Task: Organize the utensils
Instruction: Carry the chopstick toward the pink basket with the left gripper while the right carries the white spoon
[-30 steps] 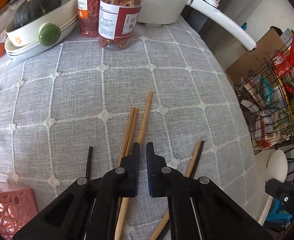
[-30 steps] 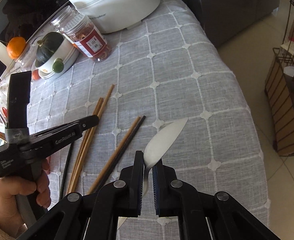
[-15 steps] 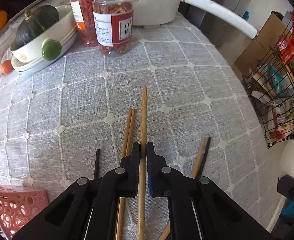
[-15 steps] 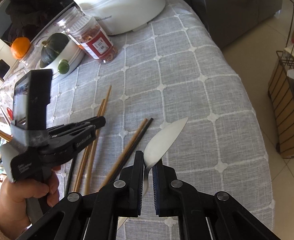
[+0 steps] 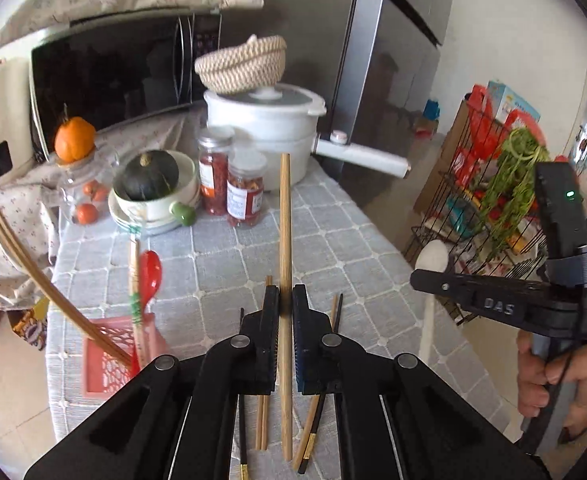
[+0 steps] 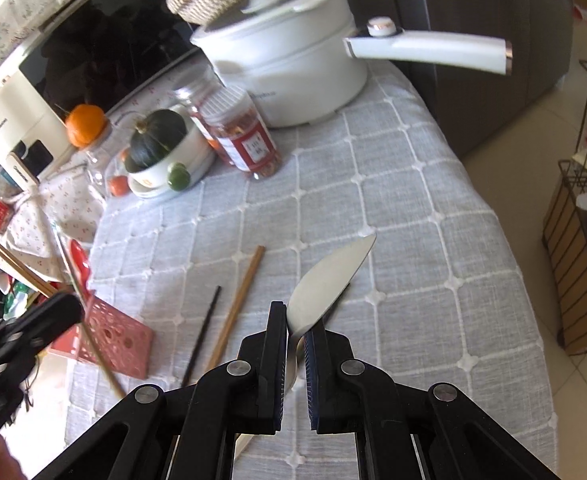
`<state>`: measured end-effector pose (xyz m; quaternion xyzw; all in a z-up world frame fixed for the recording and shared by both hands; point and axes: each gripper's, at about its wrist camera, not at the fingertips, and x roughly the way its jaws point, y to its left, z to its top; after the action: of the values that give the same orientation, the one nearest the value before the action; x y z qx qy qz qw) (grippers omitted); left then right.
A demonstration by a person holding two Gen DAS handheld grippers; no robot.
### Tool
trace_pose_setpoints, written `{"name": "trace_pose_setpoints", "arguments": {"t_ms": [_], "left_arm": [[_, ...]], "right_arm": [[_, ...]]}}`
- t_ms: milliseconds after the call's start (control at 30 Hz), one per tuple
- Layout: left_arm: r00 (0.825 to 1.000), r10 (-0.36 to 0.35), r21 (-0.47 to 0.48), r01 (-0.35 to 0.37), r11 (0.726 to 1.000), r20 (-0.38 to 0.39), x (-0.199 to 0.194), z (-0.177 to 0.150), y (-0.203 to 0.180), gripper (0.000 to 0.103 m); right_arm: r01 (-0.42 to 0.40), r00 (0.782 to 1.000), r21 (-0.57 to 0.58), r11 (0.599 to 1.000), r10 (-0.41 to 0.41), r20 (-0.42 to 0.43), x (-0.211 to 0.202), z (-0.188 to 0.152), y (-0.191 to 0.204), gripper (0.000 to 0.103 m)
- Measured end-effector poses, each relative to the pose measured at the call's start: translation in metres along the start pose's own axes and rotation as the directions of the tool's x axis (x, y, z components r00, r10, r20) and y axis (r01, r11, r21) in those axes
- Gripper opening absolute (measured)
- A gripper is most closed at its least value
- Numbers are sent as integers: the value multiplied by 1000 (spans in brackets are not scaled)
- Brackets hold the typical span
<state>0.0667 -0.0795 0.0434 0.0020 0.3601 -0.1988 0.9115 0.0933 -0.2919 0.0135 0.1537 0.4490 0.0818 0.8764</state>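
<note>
My left gripper point(image 5: 286, 294) is shut on a light wooden chopstick point(image 5: 285, 232), held up above the grey checked tablecloth point(image 5: 333, 248). Several more chopsticks point(image 5: 262, 412) lie on the cloth under it. A pink perforated basket point(image 5: 105, 356) at the left holds chopsticks and a red spoon point(image 5: 149, 276). My right gripper point(image 6: 298, 316) is shut on a metal spoon point(image 6: 329, 280), raised over the cloth. The basket point(image 6: 121, 340) and loose chopsticks point(image 6: 233, 312) lie to its left. The right gripper also shows in the left wrist view point(image 5: 417, 280).
At the back stand a white pot point(image 5: 269, 136) with a long handle, two jars point(image 5: 245, 196), a bowl with a dark squash point(image 5: 153, 184) and a microwave point(image 5: 105, 76). A wire rack point(image 5: 489, 200) stands on the floor off the table's right edge.
My left gripper has closed on one chopstick and lifted it off the cloth, tilting up so the back of the table shows. The right gripper has risen with the spoon.
</note>
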Motion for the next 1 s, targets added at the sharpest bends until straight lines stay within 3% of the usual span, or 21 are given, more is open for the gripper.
{"name": "trace_pose_setpoints", "arguments": {"t_ms": [100, 167, 333, 467, 633, 767, 933, 1000], "left_arm": [[993, 1, -13, 0, 1000, 116, -46, 5, 10, 6], [980, 10, -31, -4, 1000, 199, -71, 6, 20, 6], [910, 87, -64, -66, 996, 405, -111, 1, 45, 6], [868, 152, -109, -113, 988, 472, -111, -6, 73, 6], [854, 226, -157, -172, 973, 469, -81, -14, 100, 6], [849, 267, -134, -231, 964, 455, -58, -21, 110, 6], [857, 291, -133, -259, 957, 425, -39, -28, 122, 6], [869, 293, -138, -259, 956, 398, -31, -30, 128, 6]], "right_arm": [[3, 999, -16, 1000, -3, 45, -6, 1, 13, 7], [8, 997, -28, 1000, -6, 74, -8, 2, 21, 7], [35, 991, -56, 998, -28, 130, -4, 3, 37, 7], [46, 988, -64, 997, -36, 147, 5, 4, 49, 7], [51, 986, -74, 996, -39, 164, 17, 3, 65, 7], [61, 981, -106, 992, -40, 192, 21, -1, 81, 7], [60, 971, -149, 987, -24, 237, 21, -6, 100, 7], [61, 964, -173, 983, -14, 264, 20, -9, 109, 7]]}}
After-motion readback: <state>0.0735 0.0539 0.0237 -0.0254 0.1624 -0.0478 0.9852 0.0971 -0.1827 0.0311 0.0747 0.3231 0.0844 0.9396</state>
